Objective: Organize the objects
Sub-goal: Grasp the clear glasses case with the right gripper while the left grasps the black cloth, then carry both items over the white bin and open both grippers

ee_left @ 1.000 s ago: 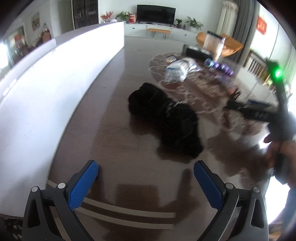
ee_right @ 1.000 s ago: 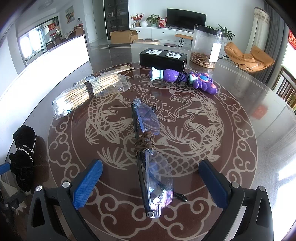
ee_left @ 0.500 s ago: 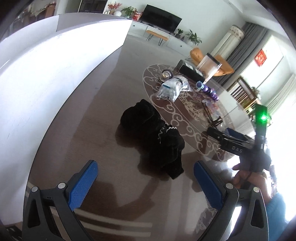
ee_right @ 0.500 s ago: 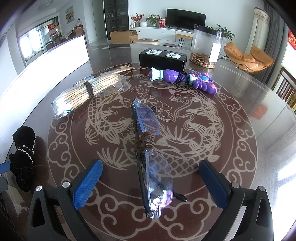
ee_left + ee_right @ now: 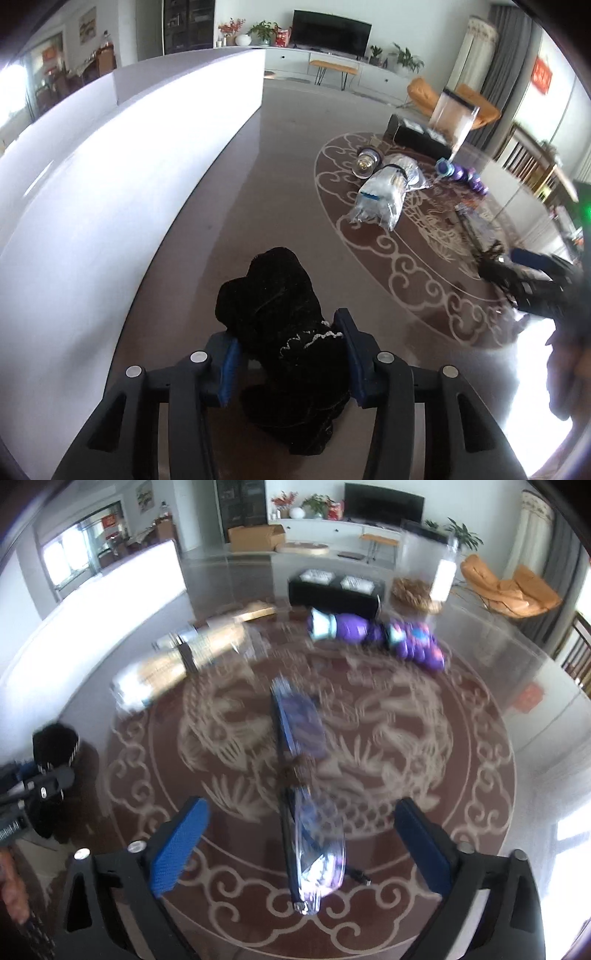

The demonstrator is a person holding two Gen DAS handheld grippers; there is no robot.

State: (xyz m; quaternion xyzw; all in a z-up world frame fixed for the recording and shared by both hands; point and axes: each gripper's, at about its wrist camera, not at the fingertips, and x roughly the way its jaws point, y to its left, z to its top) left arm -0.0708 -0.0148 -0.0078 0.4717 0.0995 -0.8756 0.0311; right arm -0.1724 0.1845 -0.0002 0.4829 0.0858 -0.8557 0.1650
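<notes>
A black velvet pouch [image 5: 284, 332] with white trim lies at the near left of the round glass table [image 5: 258, 192]. My left gripper [image 5: 290, 360] is shut on the pouch, its blue pads pressed against both sides. The pouch also shows at the left edge of the right wrist view [image 5: 55, 746]. My right gripper [image 5: 299, 834] is open over a pair of clear safety glasses [image 5: 306, 797] with a brown cord wound round the middle; the glasses lie between its fingers, untouched.
On the table lie a clear bag of sticks [image 5: 184, 657], a purple toy [image 5: 376, 635], a black box [image 5: 336, 590] and a clear jar [image 5: 424, 572]. A white counter [image 5: 92, 166] runs along the left. The right wrist view is blurred.
My left gripper moved forward onto the black pouch and closed on it. My right gripper has started to move, blurring its view; the glasses lie as before.
</notes>
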